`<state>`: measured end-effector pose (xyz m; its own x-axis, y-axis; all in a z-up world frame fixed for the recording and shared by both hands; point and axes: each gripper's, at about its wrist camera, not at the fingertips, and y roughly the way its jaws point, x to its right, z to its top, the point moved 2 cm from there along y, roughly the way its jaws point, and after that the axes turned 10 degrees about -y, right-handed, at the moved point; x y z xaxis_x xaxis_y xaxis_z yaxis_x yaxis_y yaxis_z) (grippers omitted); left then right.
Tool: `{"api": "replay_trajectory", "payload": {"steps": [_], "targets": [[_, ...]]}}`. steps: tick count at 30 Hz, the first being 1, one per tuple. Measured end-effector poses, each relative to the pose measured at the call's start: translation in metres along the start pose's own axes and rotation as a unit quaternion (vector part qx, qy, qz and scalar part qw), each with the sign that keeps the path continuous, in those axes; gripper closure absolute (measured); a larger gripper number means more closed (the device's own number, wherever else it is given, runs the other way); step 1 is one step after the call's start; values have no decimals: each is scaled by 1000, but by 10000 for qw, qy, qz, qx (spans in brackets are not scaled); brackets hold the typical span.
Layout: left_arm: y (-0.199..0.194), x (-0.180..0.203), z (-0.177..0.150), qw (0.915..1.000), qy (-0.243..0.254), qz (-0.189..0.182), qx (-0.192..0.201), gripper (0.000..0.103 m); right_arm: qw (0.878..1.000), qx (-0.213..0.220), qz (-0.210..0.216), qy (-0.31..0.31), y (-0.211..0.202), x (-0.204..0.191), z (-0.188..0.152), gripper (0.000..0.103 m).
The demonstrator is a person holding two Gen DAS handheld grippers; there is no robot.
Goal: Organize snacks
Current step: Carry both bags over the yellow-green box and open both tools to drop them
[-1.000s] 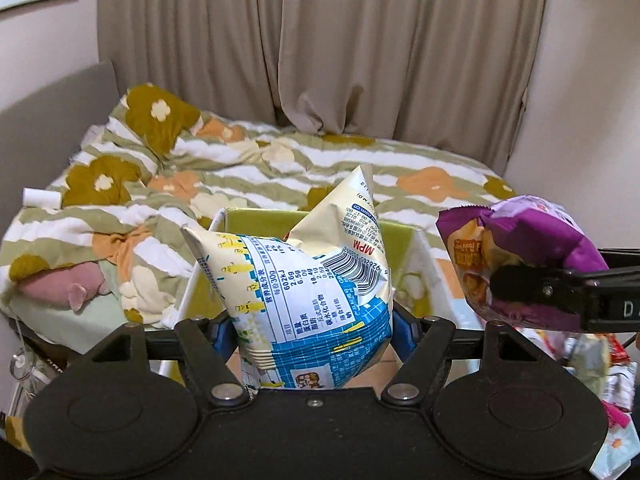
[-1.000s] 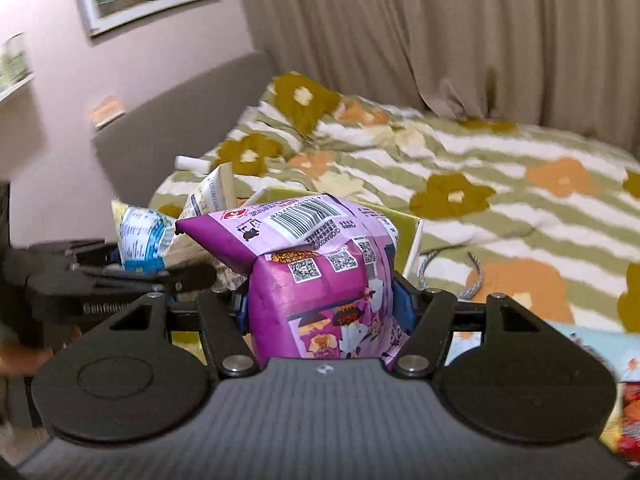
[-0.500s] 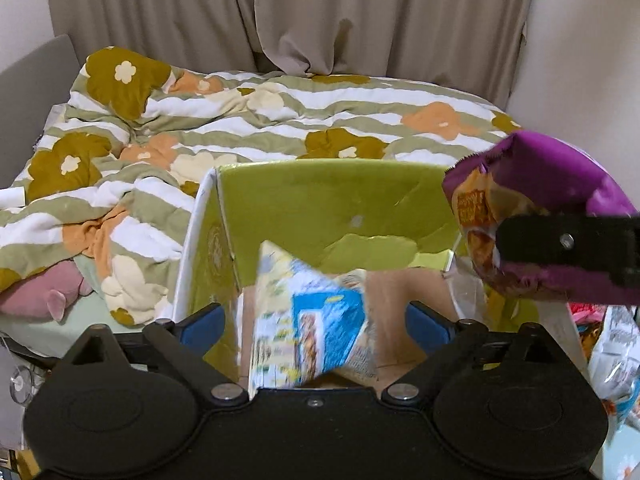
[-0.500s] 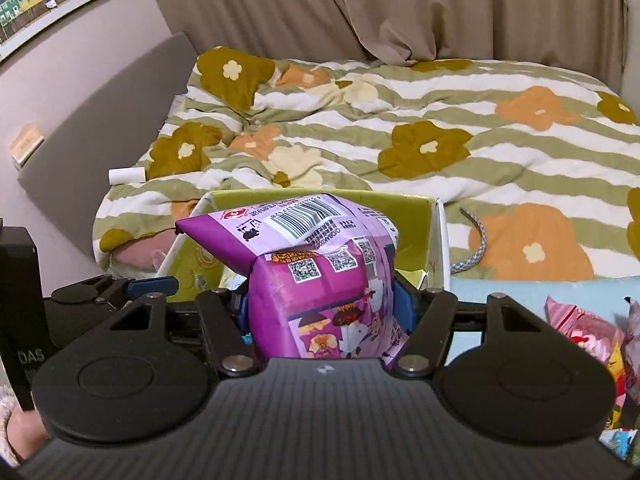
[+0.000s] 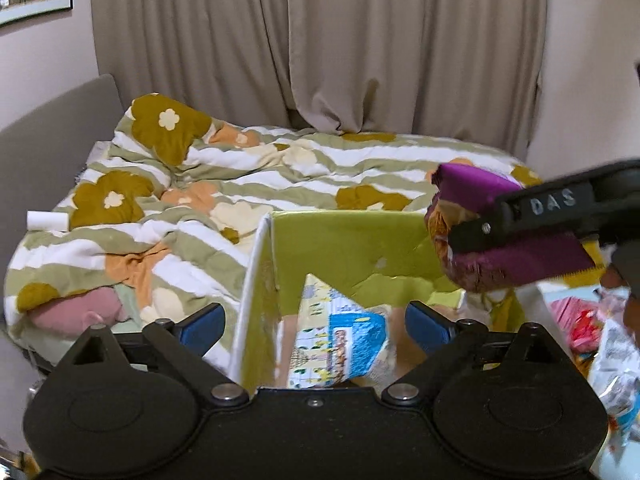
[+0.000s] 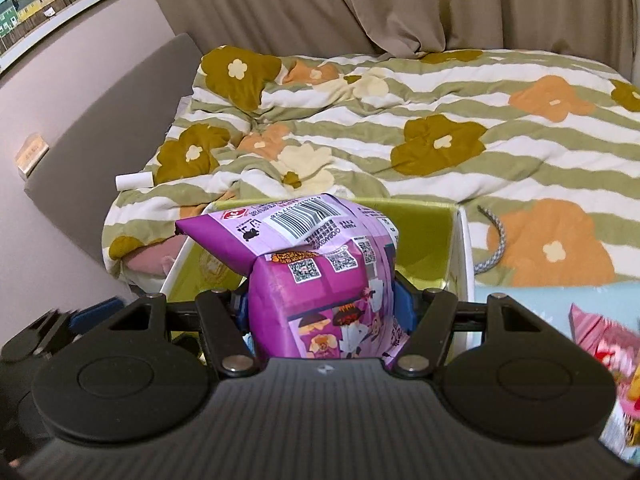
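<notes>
A green-lined cardboard box [image 5: 344, 240] stands at the foot of the bed. A yellow and blue snack bag [image 5: 340, 344] lies inside it. My left gripper [image 5: 316, 324] is open and empty above the box's near left corner, its blue pads [image 5: 200, 326] wide apart. My right gripper [image 6: 320, 312] is shut on a purple snack bag [image 6: 316, 276] and holds it over the box [image 6: 432, 236]. In the left wrist view the purple bag [image 5: 472, 220] hangs over the box's right side.
A bed with a flowered striped quilt [image 5: 240, 184] lies behind the box. Several loose snack bags [image 5: 612, 360] lie at the right, also in the right wrist view [image 6: 600, 340]. A grey cord [image 6: 494, 240] lies on the quilt. Curtains hang at the back.
My left gripper opened and the yellow and blue bag dropped into the box. The right gripper moved the purple bag further over the box.
</notes>
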<state>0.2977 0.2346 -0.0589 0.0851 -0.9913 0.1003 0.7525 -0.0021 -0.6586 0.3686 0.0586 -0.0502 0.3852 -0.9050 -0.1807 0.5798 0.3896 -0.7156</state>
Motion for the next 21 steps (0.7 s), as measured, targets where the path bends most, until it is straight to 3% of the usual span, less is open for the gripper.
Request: {"api": "replay_trajectory", "payload": {"steps": [5,8,10,15,21], "targets": [[2,4,-2,9992,187,339,106,4,9997,-178,-53,-163,22,1,8,21],[4,5,-3,9993,164,337,40,4,9986,-361,-195,-322,34,-3,6,0],[4,5,-4,9991,194,377,13,4,9970,-376,-465,-482,38,-5,3,0],[1,6,-6,9983,255,517,59,1,9985,-350,-270,-323,39,4,-1,0],[-5,4,-4,9983,231,519,129,1,9972,-459,-477,-358,28,7,0,0]]}}
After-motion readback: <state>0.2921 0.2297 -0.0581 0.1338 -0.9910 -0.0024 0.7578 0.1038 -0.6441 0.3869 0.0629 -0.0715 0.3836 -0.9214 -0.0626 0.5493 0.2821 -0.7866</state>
